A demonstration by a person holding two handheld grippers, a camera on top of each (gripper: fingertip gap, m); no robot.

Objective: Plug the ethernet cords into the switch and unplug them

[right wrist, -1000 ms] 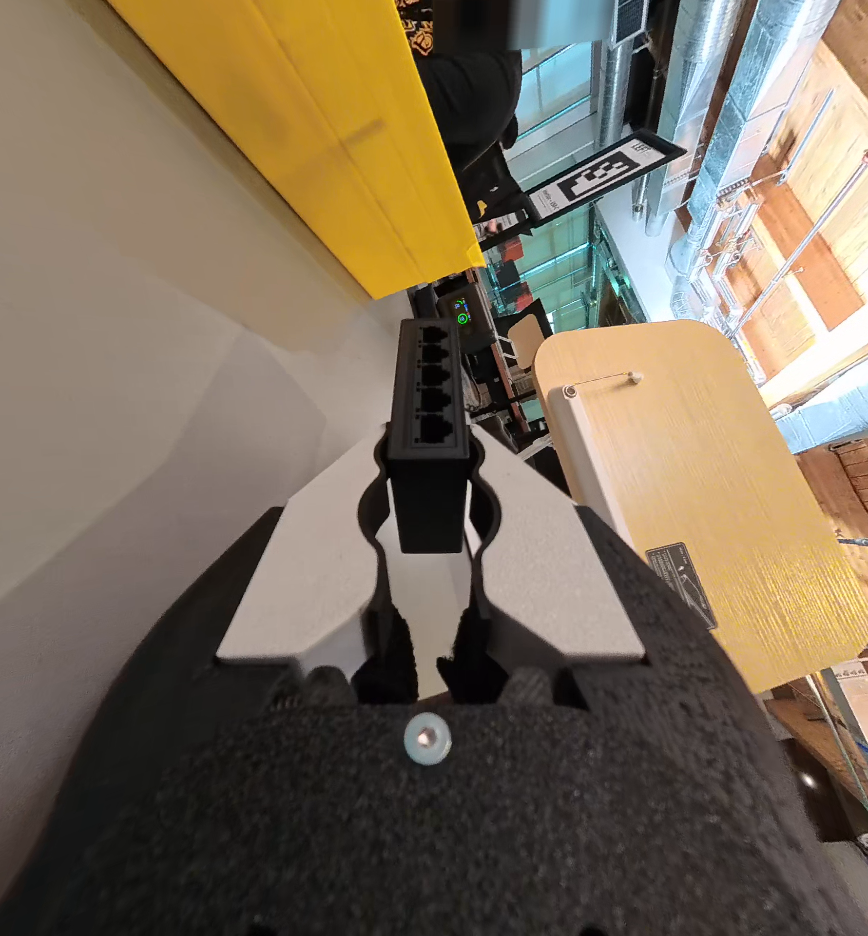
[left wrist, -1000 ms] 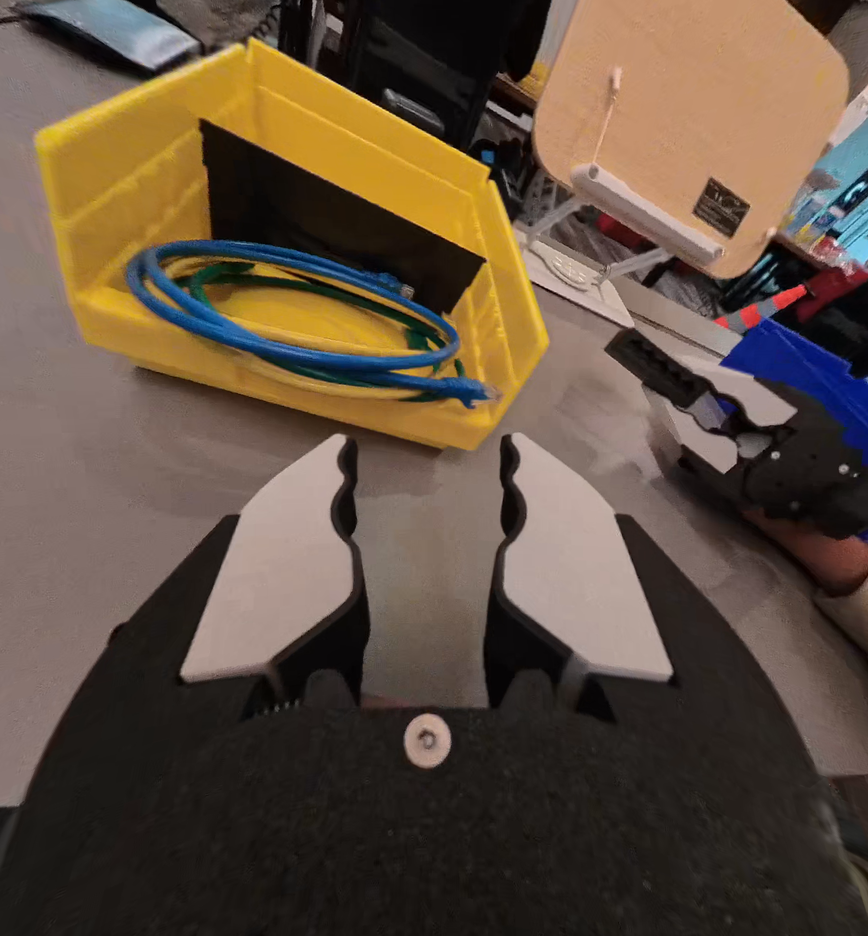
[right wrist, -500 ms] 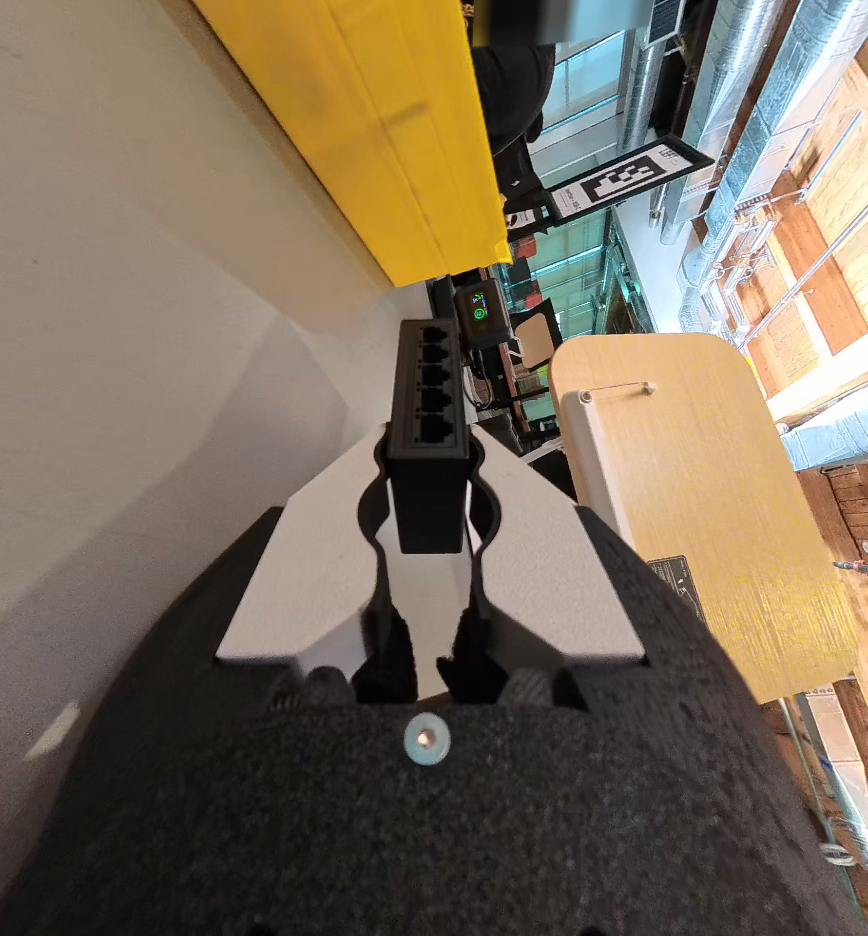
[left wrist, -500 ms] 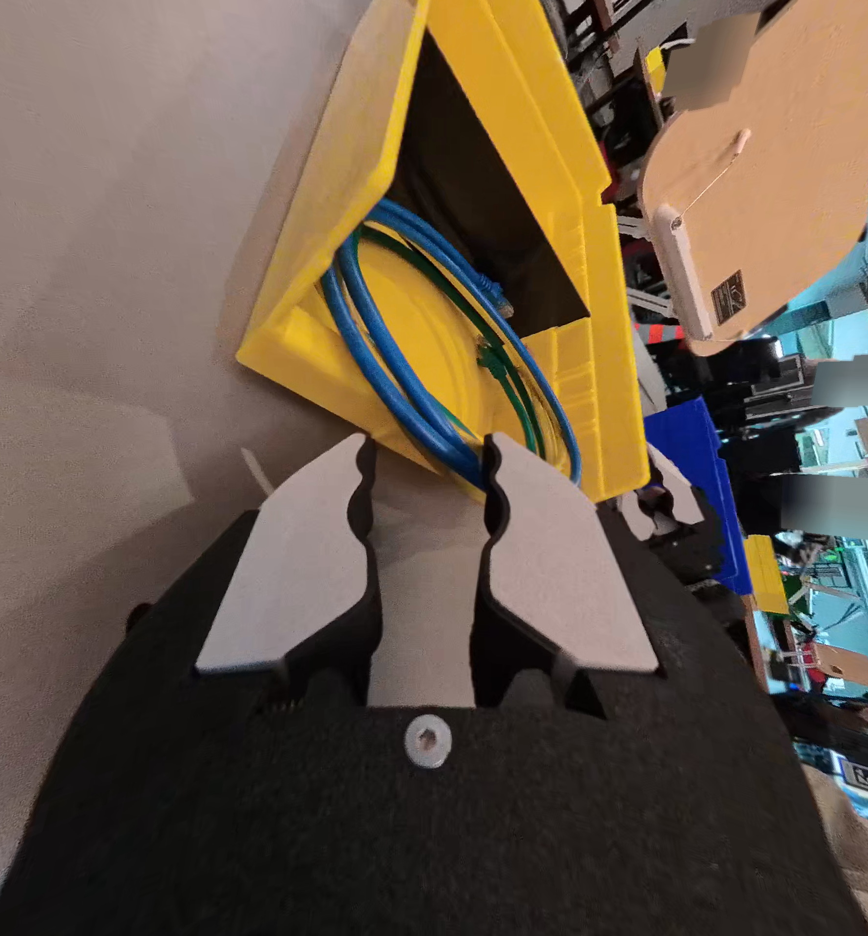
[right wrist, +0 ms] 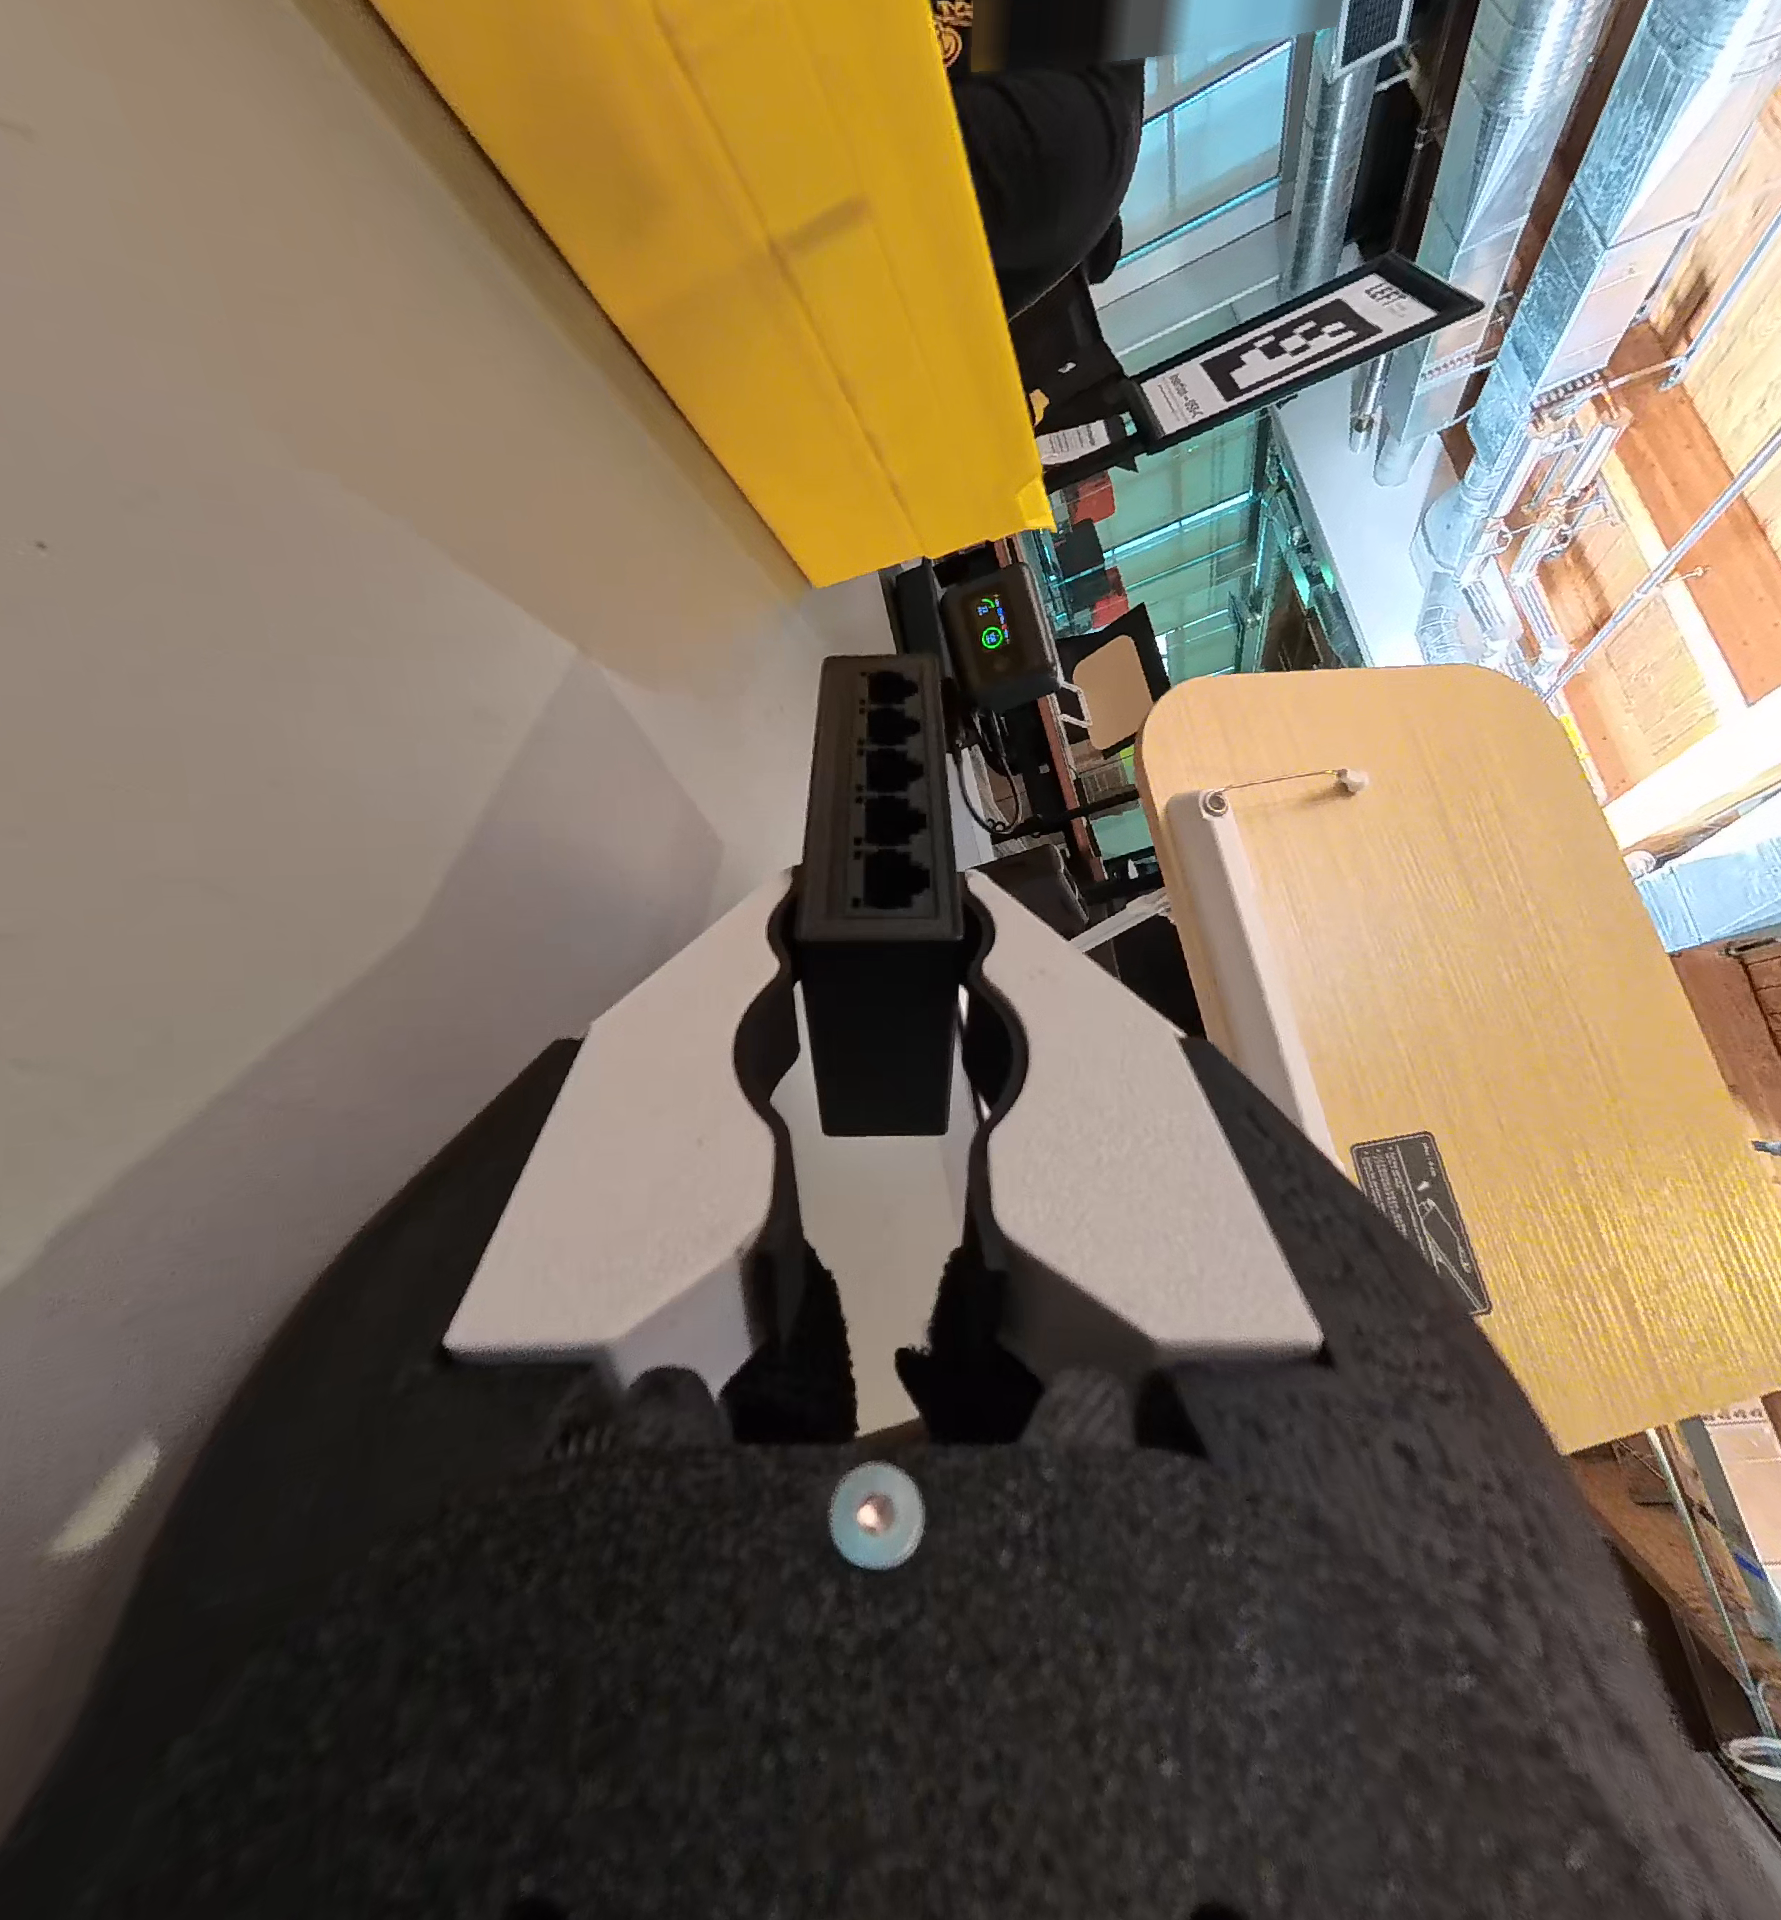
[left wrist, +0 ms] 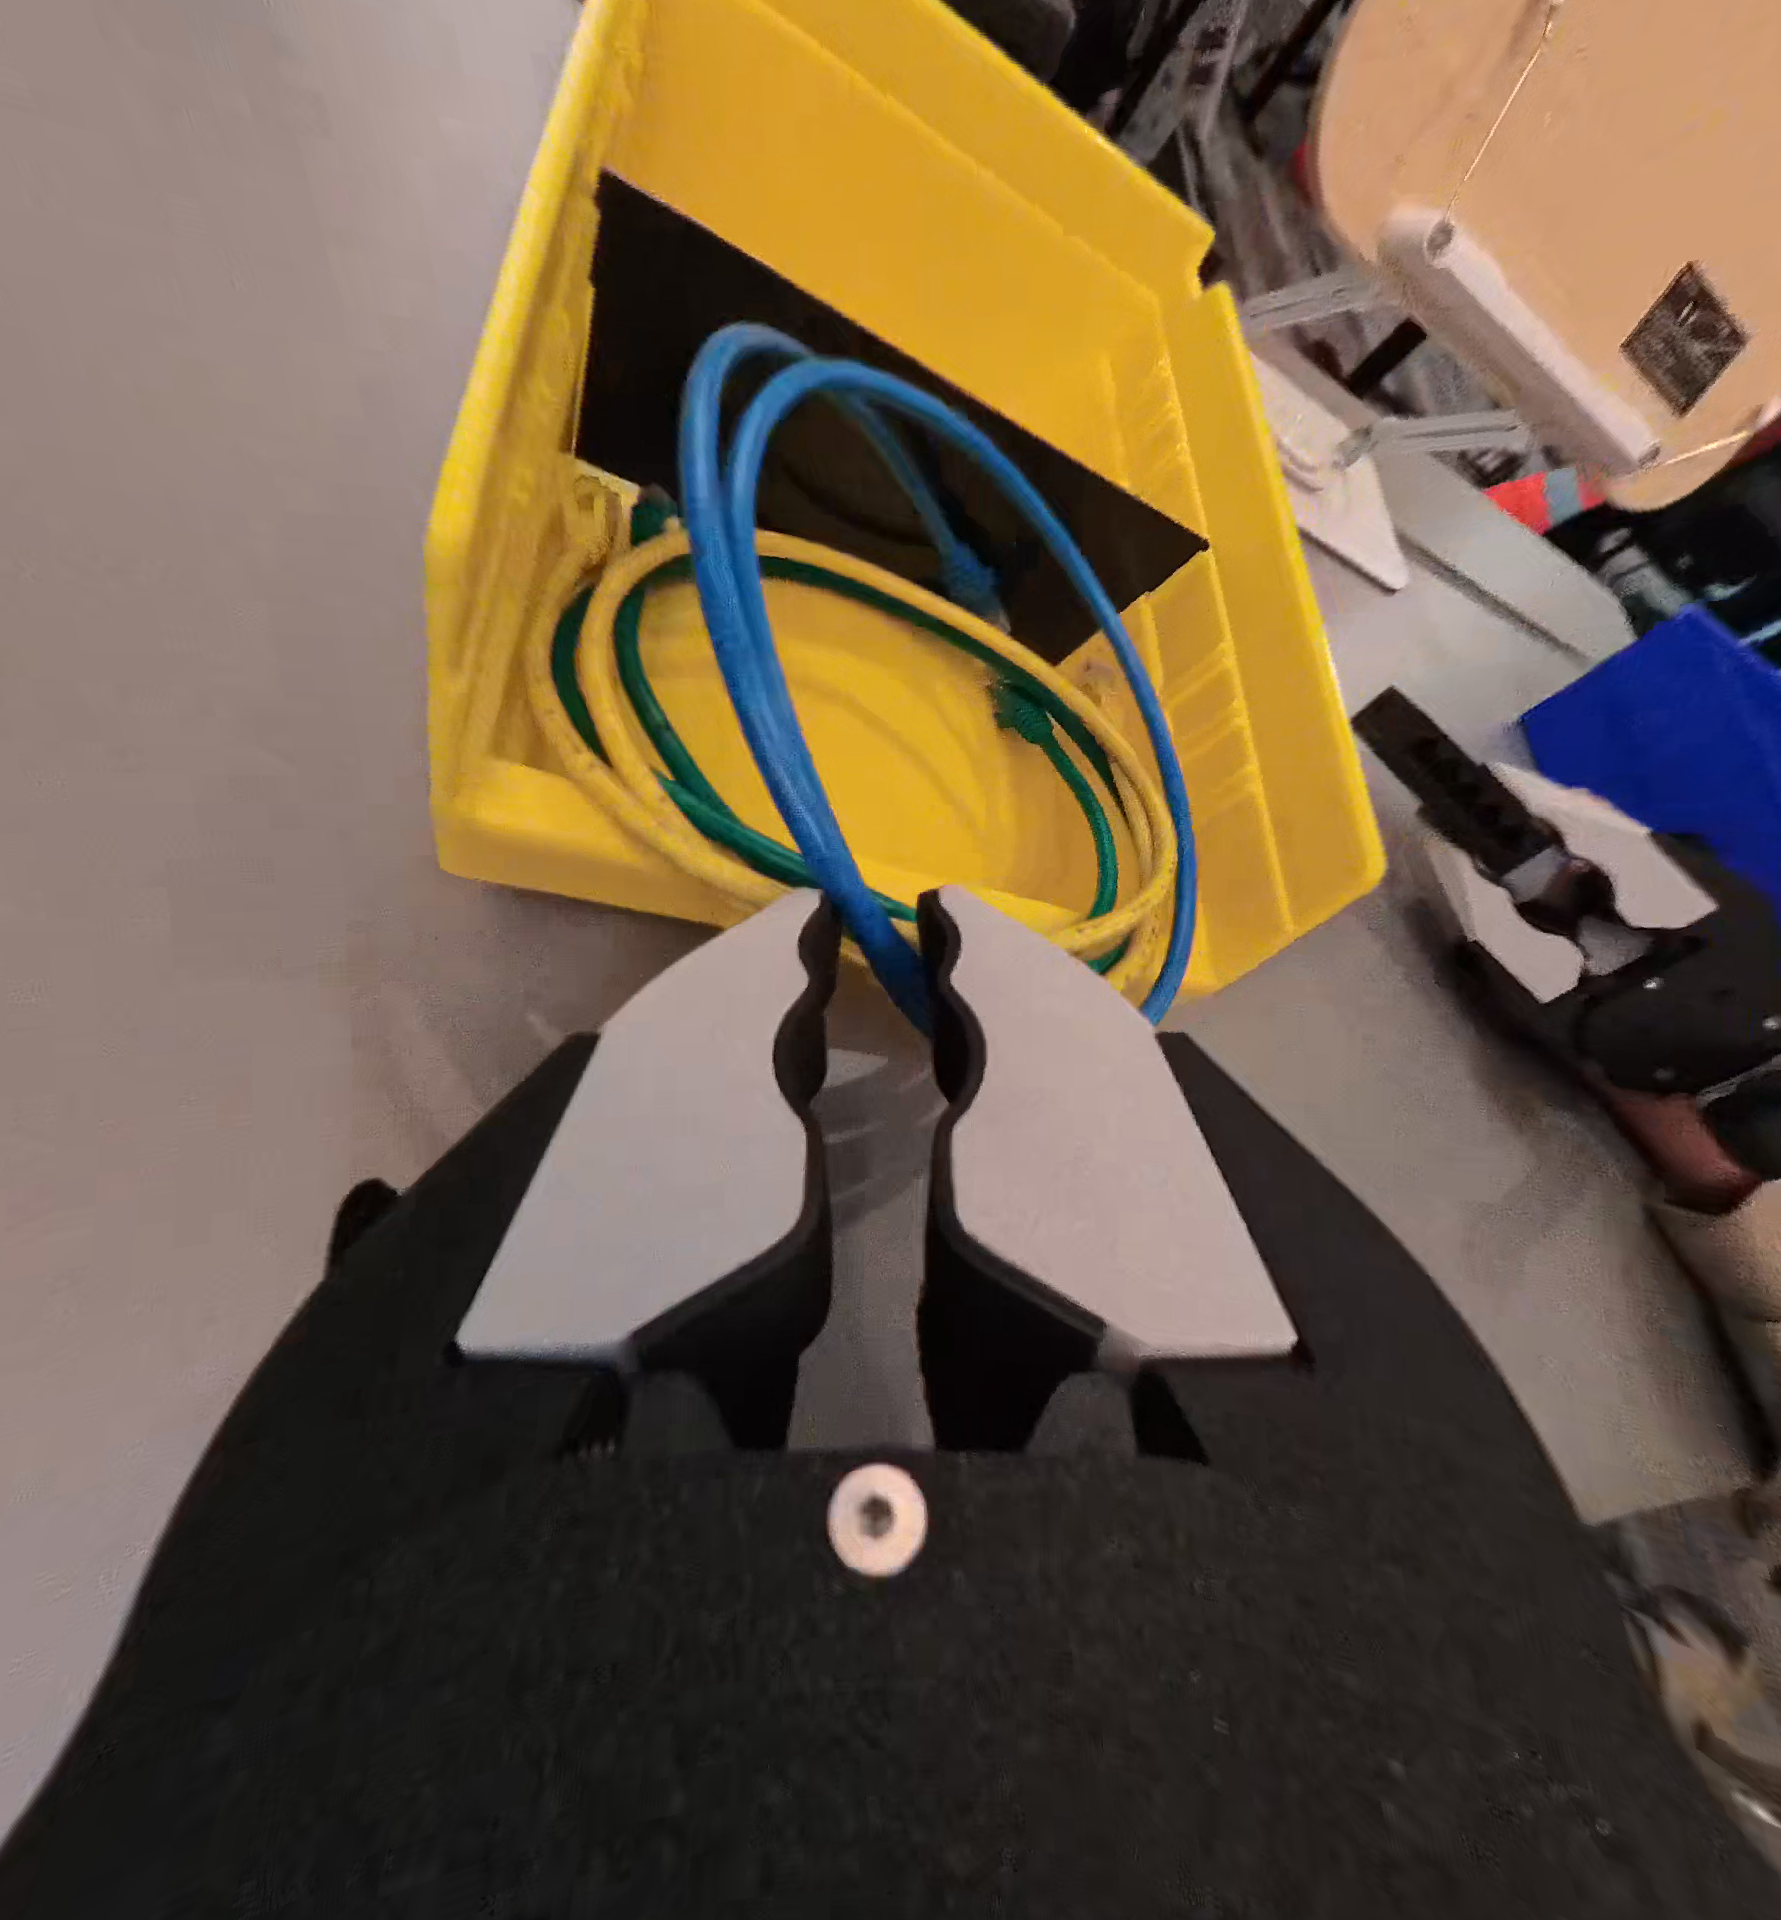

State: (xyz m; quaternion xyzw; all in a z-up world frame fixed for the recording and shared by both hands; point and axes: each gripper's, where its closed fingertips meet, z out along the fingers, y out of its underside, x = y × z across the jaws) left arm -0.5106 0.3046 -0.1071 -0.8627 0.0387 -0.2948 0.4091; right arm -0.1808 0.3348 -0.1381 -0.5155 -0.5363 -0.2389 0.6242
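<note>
Left jaws pinch my blue ethernet cord (left wrist: 761, 665); right jaws clamp my black five-port switch (right wrist: 878, 831), ports facing leftward toward it.

Cords (left wrist: 1104, 842) in bin (left wrist: 1270, 727)

A pale grey tabletop (left wrist: 190, 520) fills the near ground. Beyond its far edge stands a light wood panel (right wrist: 1488, 1039) with rounded corners and a white bar (right wrist: 1229, 935) fixed across it. Behind are teal-tinted windows (right wrist: 1198, 135), silver ventilation ducts (right wrist: 1551, 208) and plywood sheeting (right wrist: 1696, 343), all brightly lit.
</note>
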